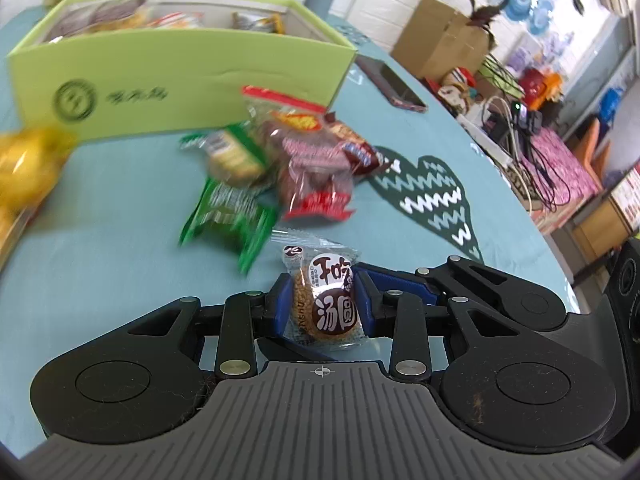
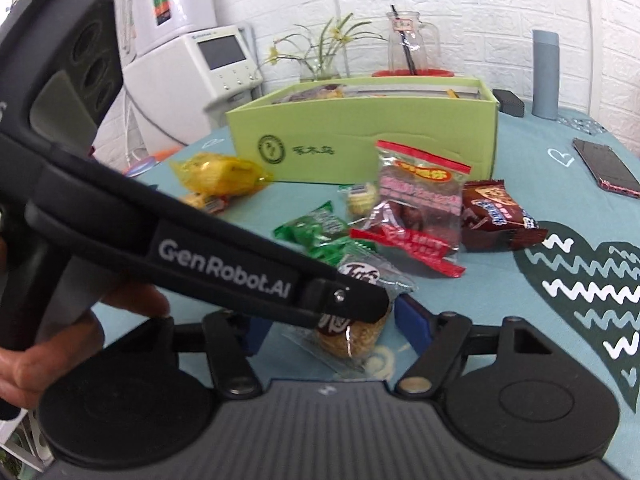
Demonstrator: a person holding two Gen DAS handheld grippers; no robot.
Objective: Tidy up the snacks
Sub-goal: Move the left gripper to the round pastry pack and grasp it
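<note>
Left gripper (image 1: 320, 304): jaws clamped on the round sesame snack (image 1: 326, 308), held just above the table (image 1: 120, 220)
Right gripper (image 2: 332, 328): jaws apart, holding nothing, just under the left one
Green box (image 1: 180, 76): towards the table's far edge, already holding packets
Loose pile (image 1: 280, 160): between grippers and box
Advice: keep the grip firm, lift clear over the pile and the near wall, then release inside
</note>
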